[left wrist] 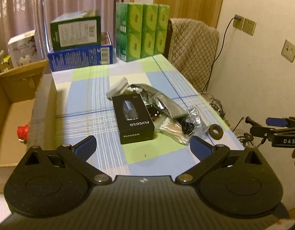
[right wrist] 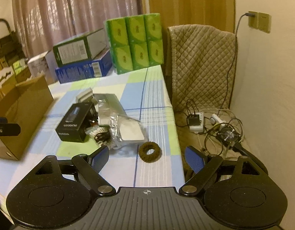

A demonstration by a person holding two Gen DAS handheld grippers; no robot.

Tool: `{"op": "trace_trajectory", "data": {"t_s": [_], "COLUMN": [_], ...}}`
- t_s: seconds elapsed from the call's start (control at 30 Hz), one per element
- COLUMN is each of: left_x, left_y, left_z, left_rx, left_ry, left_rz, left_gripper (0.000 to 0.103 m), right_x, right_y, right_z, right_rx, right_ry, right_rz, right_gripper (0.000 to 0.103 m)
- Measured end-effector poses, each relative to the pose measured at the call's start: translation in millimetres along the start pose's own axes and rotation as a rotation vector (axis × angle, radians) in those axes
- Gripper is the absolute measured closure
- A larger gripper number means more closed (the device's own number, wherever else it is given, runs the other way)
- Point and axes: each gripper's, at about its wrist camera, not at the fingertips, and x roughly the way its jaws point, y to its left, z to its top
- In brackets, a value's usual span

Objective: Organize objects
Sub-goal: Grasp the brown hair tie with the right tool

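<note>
- We are at the start of a pick: both tongs hang above the near end of the desk (left wrist: 101, 88), which wears a checked cloth, and neither holds anything.
- The left tongs (left wrist: 143, 147) stand wide open, blue pads spread, aimed at a black razor box (left wrist: 134, 117) lying flat just ahead of them.
- The right tongs (right wrist: 147, 158) are also spread wide and empty; a dark brown ring (right wrist: 149, 151) lies on the cloth between and just beyond their pads.
- Touching the black box on its right is a loose heap: silver foil packaging (left wrist: 159, 97), a clear bag of cotton swabs (left wrist: 172, 130), a black cord (left wrist: 187, 127) and a white block (left wrist: 118, 88) behind.
- An open cardboard box (left wrist: 13, 105) stands off the desk's left edge; we judge it the likely place for these things.
- Stacked boxes and green tissue packs (left wrist: 145, 32) sit at the far end, well apart from the heap.
- Next, we judge, each pair of tongs must come down and close, the left across the black box's narrow sides, the right on the ring's rim.
</note>
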Motion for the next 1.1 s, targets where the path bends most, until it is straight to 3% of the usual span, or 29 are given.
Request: {"op": "trace_trajectory", "data": {"t_s": [0.33,0.63,0.83,0.93,1.1], "left_x": [61.3,98.3,116.9,124.3,138.5], "left_y": [-0.3,6.4,9.1,9.8,9.4], "left_z": [-0.7,2.9,4.0,4.7,6.2], "left_rx": [0.015,-0.002,-0.005,-0.008,-0.01], "left_ry": [0.064,0.067,0.074,0.068,0.068], "left_rz": [0.022,0.029,0.026,0.031,0.038], "left_gripper": [0.001,0.001,0.001,0.001,0.001], "right_x": [65.2,120.0,134.8,139.1,136.4], "right_y": [-3.6,-10.2,-10.5,-8.2,-4.8], "right_z": [-5.1,-9.8,-13.6,-15.7,-17.8], "right_rx": [-0.082,-0.096,-0.119,-0.128,-0.12], "right_ry": [0.057,0.117,0.124,0.123,0.103], "right_rz": [0.005,0.004,0.004,0.0,-0.011], "right_gripper": [0.02,0.036,0.044,0.055,0.084]}}
